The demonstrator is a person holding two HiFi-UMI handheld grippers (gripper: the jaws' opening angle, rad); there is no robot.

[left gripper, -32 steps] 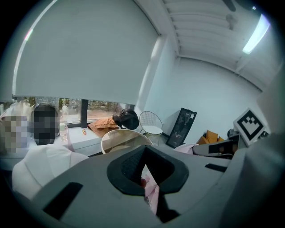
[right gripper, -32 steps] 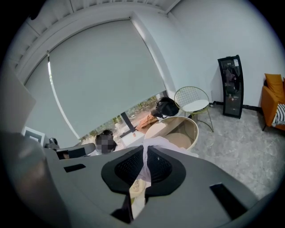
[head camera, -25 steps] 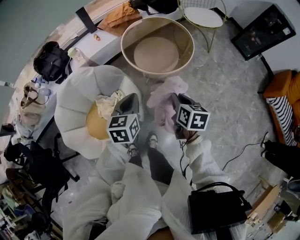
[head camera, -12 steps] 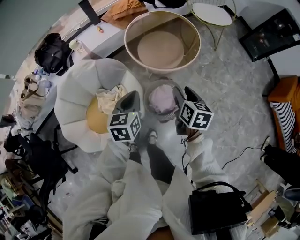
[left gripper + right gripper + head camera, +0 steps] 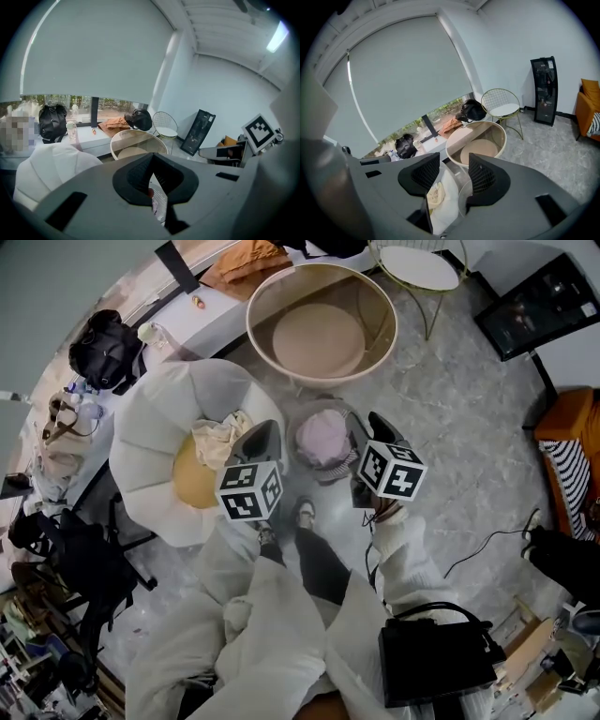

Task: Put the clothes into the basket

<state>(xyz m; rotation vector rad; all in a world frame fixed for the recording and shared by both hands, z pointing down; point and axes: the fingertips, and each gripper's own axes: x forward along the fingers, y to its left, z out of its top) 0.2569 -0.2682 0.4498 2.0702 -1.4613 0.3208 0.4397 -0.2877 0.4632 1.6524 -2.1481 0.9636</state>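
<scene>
A pink garment lies bunched inside a small round mesh basket on the floor in front of my feet. My right gripper hovers at the basket's right rim; its jaws have just been opening and stand apart with nothing between them. My left gripper sits at the basket's left side with its tips together and empty. A cream garment rests on the yellow cushion of a white petal-shaped chair to the left.
A large round beige tub-like table stands beyond the basket, with a wire chair behind it. An orange cloth and a black backpack lie along the window ledge. A black handbag sits near my right leg.
One second ago the right gripper held the pink garment up over the floor. The garment has dropped into the basket and the right jaws have let go of it.
</scene>
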